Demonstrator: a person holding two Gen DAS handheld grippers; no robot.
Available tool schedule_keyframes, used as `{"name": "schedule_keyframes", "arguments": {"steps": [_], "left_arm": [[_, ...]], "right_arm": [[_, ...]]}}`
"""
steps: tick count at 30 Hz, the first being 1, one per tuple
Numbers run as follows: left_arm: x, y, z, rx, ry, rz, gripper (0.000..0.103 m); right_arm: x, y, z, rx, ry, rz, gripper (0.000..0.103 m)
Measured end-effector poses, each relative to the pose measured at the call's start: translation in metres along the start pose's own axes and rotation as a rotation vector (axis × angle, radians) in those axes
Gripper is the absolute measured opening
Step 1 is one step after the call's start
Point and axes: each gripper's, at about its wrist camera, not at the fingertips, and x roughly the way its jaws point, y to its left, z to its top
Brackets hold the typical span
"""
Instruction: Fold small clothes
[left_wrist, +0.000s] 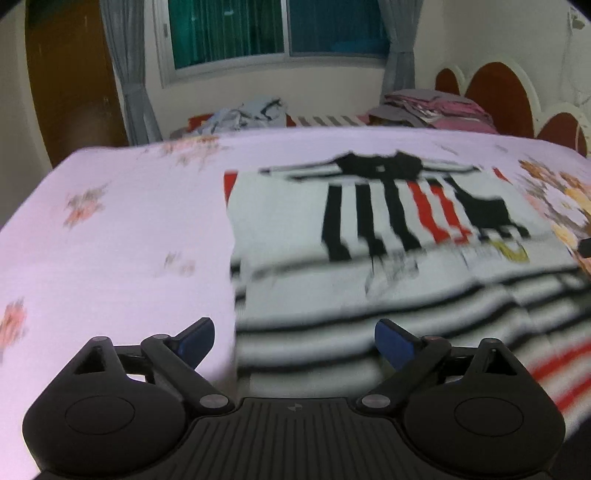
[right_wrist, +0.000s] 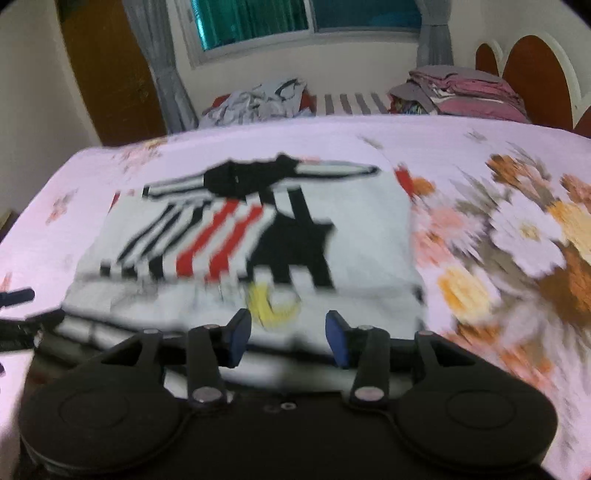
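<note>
Striped shirt (left_wrist: 388, 229) first: we see it lying flat on the pink floral bedsheet (left_wrist: 110, 229), its white cloth carrying black and red bars, a black collar at the far end and a yellow mark near the front hem. It looks folded, with its near edge stacked in several striped layers, though blur keeps us from counting them. From the left wrist view the shirt fills the middle and right of the bed; from the right wrist view it sits left of centre, beside a large printed flower (right_wrist: 524, 236) on the sheet.

Our left gripper (left_wrist: 294, 341) hangs over the shirt's near left edge with its blue-padded fingers spread wide and nothing between them. Our right gripper (right_wrist: 288, 339) hovers over the near hem, its jaws partly apart and empty; we cannot tell whether its tips touch the cloth.

Beyond the bed's far edge we make out a heap of pale clothes (left_wrist: 247, 114) and a pile of folded pink and grey fabric (left_wrist: 432, 107) under a window (left_wrist: 277, 33).
</note>
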Motion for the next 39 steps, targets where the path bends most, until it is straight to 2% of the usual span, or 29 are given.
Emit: {"name": "schedule_keyframes", "arguments": {"steps": [2, 6, 9, 14, 17, 20, 24, 27, 31, 35, 36, 37, 39], "left_arm": [[-0.013, 0.005, -0.018, -0.020, 0.032, -0.022, 0.090], [-0.033, 0.011, -0.051, -0.091, 0.071, -0.081, 0.086], [-0.043, 0.012, -0.073, -0.176, 0.109, -0.127, 0.064], [-0.060, 0.014, -0.105, -0.303, 0.134, -0.179, 0.064], [-0.071, 0.011, -0.120, -0.327, 0.141, -0.190, 0.064], [-0.078, 0.011, -0.128, -0.348, 0.140, -0.218, 0.062], [-0.071, 0.023, -0.130, -0.429, 0.130, -0.271, 0.062], [-0.053, 0.035, -0.121, -0.505, 0.122, -0.322, 0.061], [-0.033, 0.031, -0.104, -0.491, 0.132, -0.361, 0.061], [-0.031, 0.027, -0.106, -0.484, 0.123, -0.402, 0.061], [-0.033, 0.027, -0.109, -0.496, 0.123, -0.421, 0.060], [-0.035, 0.028, -0.113, -0.509, 0.128, -0.452, 0.052], [-0.038, 0.025, -0.125, -0.511, 0.147, -0.495, 0.044]], "right_arm": [[-0.017, -0.014, -0.022, 0.011, 0.025, -0.006, 0.042], [-0.040, -0.041, -0.064, 0.143, 0.064, 0.029, 0.042], [-0.053, -0.050, -0.093, 0.226, 0.081, 0.070, 0.042], [-0.067, -0.061, -0.131, 0.317, 0.114, 0.124, 0.041], [-0.073, -0.061, -0.148, 0.326, 0.121, 0.155, 0.041], [-0.077, -0.060, -0.157, 0.346, 0.121, 0.182, 0.041], [-0.075, -0.061, -0.159, 0.372, 0.117, 0.218, 0.041], [-0.068, -0.071, -0.149, 0.431, 0.093, 0.187, 0.038], [-0.053, -0.079, -0.137, 0.491, 0.104, 0.212, 0.040], [-0.050, -0.076, -0.141, 0.514, 0.104, 0.247, 0.041], [-0.051, -0.074, -0.145, 0.523, 0.110, 0.269, 0.040], [-0.053, -0.070, -0.150, 0.514, 0.113, 0.282, 0.040], [-0.058, -0.062, -0.158, 0.496, 0.121, 0.311, 0.037]]}}
